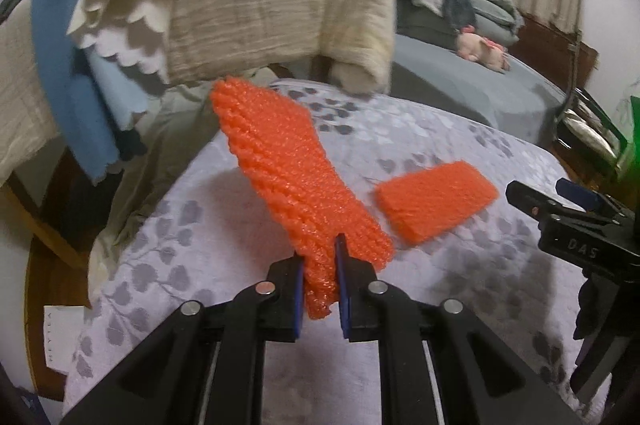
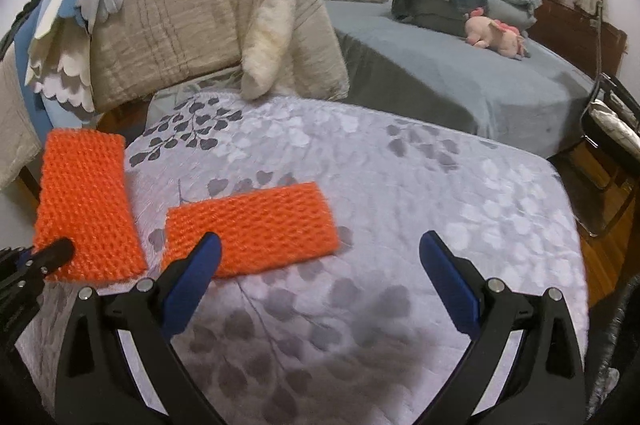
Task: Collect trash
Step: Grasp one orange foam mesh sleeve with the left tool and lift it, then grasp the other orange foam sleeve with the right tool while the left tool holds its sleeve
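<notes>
My left gripper [image 1: 320,261] is shut on one end of an orange foam-net sleeve [image 1: 280,161] and holds it lifted above the grey leaf-patterned cover [image 1: 460,265]. The same sleeve shows at the left in the right wrist view [image 2: 86,213], with the left gripper's tip [image 2: 52,253] at its lower corner. A second orange foam-net piece [image 1: 436,205] lies flat on the cover to the right; it also shows in the right wrist view [image 2: 252,225]. My right gripper [image 2: 320,245] is open and empty, just right of and above that piece; it shows at the right edge of the left wrist view [image 1: 560,209].
A chair draped with a beige quilt [image 2: 192,21] and blue and white cloths [image 1: 80,73] stands behind the cover. A grey bed [image 2: 460,77] with piled bedding and a pink plush toy [image 2: 496,33] lies at the back right. A black frame [image 2: 612,145] stands at the right edge.
</notes>
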Available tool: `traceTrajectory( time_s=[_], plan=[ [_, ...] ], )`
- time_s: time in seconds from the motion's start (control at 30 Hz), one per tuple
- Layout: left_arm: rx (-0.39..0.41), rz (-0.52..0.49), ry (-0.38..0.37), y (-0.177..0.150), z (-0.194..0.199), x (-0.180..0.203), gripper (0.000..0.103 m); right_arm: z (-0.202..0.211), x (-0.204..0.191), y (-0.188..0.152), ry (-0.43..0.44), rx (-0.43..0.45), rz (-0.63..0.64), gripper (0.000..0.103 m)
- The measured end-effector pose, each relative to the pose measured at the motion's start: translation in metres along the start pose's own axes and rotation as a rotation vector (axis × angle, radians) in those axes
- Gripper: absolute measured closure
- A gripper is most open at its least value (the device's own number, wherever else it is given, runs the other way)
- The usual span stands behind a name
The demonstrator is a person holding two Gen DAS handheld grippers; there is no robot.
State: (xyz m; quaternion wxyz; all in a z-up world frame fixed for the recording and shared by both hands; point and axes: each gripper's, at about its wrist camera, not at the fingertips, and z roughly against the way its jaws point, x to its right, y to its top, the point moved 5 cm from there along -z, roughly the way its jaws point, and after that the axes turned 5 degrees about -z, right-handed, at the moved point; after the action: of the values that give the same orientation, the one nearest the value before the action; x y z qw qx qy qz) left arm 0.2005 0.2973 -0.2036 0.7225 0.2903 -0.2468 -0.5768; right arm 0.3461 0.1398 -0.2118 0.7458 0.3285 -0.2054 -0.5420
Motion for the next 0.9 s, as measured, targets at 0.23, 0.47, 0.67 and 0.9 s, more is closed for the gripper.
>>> traceTrajectory(
  time_s=[0.23, 0.47, 0.67, 0.9],
  plan=[
    [-0.021, 0.037, 0.000, -0.002, -0.018, -0.023, 0.089, -0.037, -0.017, -0.002, -0.012, -0.063, 0.015, 0.007],
    [-0.042, 0.063, -0.011, -0.011, -0.032, -0.029, 0.089, -0.053, -0.025, -0.009, 0.042, -0.124, 0.025, 0.028],
    [-0.045, 0.065, -0.010, -0.011, -0.035, -0.030, 0.089, -0.045, -0.040, -0.013, 0.145, -0.141, 0.039, 0.072],
    [-0.040, 0.053, -0.011, -0.008, -0.028, -0.023, 0.089, -0.023, -0.049, -0.012, 0.205, -0.123, 0.065, 0.085]
  ],
)
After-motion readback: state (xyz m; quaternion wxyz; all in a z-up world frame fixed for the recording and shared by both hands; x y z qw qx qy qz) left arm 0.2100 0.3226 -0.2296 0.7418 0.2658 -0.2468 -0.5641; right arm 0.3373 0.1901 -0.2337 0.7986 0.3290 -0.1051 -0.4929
